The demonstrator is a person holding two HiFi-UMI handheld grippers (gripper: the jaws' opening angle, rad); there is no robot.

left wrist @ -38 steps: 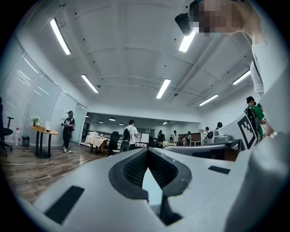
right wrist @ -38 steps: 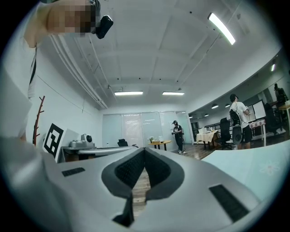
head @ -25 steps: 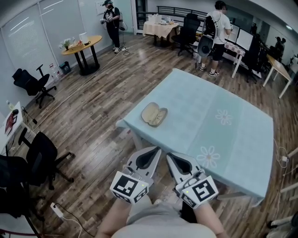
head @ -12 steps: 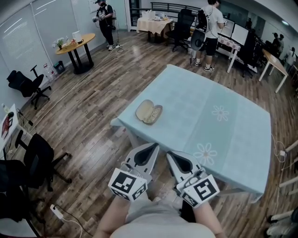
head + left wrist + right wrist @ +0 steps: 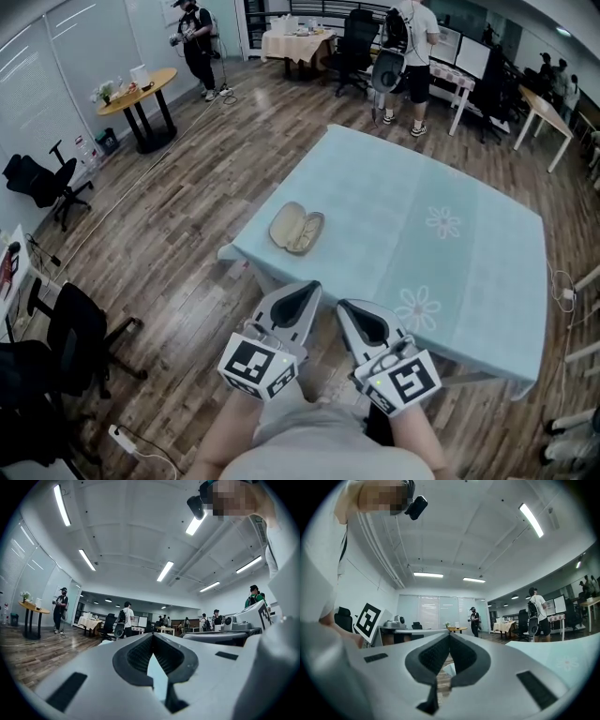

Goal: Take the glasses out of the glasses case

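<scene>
Left tongs (image 5: 307, 286) and right tongs (image 5: 345, 306) both closed, empty; glasses case (image 5: 296, 228) on surface (image 5: 469, 272) well ahead, slightly left, long axis roughly pointing away, left tongs nearer.

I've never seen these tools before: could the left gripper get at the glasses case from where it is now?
Probably not without moving closer: the left gripper, jaws shut, is held near the person's body, apart from the glasses case on the table. Nothing stands between them, though.
</scene>
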